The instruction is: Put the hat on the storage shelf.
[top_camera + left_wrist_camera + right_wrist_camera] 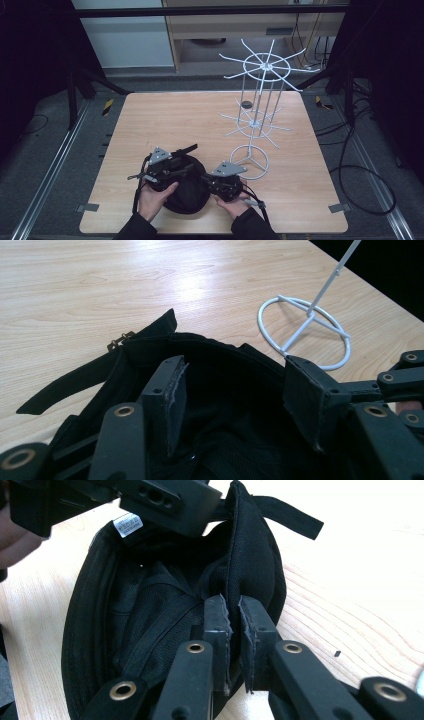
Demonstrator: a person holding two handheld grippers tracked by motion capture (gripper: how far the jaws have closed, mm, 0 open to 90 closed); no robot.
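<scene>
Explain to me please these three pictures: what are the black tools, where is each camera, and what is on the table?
No robot here: a person holds a hand-held gripper in each hand. The high view looks down from above on the wooden table; the other two cameras ride on the tools and look along their black jaws. On the table lie a black cap, upside down, and a white wire rack with a ring foot. The right hand-held gripper is shut on the cap's rim and pinches the fabric. The left hand-held gripper is open above the cap; its jaws stand apart and press on nothing.
</scene>
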